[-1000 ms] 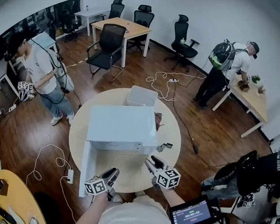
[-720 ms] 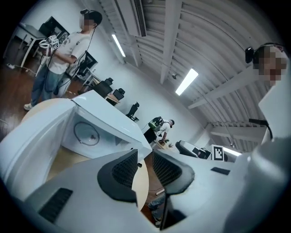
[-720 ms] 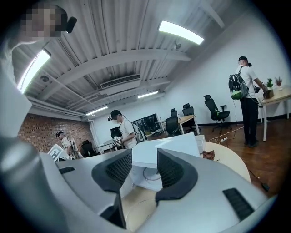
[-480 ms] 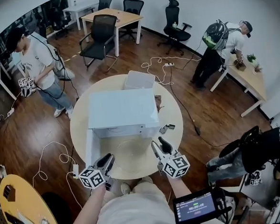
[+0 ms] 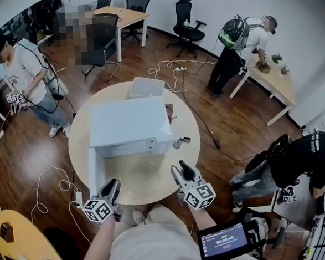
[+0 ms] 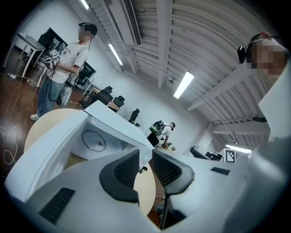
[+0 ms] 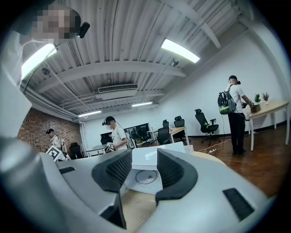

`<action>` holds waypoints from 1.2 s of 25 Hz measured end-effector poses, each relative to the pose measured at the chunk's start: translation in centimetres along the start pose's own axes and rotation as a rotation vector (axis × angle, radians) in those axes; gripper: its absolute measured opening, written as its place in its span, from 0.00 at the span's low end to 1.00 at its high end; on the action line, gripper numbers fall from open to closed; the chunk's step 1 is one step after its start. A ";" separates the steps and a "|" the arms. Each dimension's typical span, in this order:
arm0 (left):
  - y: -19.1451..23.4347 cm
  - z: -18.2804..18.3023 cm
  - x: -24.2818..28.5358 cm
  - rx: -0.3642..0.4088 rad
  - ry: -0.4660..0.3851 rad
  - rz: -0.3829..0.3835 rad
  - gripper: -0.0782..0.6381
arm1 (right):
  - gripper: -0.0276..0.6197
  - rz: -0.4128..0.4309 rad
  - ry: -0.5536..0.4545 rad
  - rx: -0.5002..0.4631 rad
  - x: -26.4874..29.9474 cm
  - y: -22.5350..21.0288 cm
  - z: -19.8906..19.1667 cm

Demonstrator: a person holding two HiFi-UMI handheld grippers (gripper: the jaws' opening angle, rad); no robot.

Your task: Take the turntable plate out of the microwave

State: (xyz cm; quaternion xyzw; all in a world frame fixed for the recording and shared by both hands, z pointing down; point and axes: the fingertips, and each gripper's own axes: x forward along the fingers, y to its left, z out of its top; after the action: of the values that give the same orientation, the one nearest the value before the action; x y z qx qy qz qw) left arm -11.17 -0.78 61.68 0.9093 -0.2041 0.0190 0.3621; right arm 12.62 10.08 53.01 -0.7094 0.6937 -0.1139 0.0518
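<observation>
Glass turntable plate (image 5: 140,175) faint, hard to see, before one white microwave (image 5: 129,126); left claw (image 5: 112,186), right claw (image 5: 179,169) both part-open, empty.

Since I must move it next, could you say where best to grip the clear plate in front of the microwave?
Probably the plate by its near rim, coming in low from that side: it lies flat, and the microwave blocks its far edge.

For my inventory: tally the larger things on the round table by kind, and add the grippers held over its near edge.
microwave: 1
white tub: 1
clear plate: 1
grippers: 2, the left gripper and the right gripper
Total: 5
</observation>
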 end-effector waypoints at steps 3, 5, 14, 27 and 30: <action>-0.4 0.2 0.9 0.019 -0.008 0.000 0.24 | 0.31 0.007 0.001 0.000 -0.8 -0.4 -0.1; -1.0 0.4 1.4 0.054 -0.009 0.004 0.24 | 0.31 0.010 -0.012 0.016 -1.4 -0.9 -0.1; -5.2 -1.5 2.0 0.159 -0.001 0.074 0.24 | 0.31 0.033 -0.016 0.071 -6.6 -3.4 -0.8; -14.3 -9.6 0.2 0.157 -0.025 0.158 0.24 | 0.31 0.100 0.016 0.064 -16.7 -7.3 -1.4; -15.8 -11.9 -0.8 0.154 -0.023 0.179 0.24 | 0.31 0.113 0.028 0.065 -18.8 -7.9 -2.1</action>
State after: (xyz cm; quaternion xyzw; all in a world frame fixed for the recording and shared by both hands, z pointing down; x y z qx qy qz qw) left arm -4.50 17.83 60.00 0.9127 -0.2868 0.0565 0.2856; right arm 19.58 29.22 55.13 -0.6656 0.7291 -0.1429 0.0714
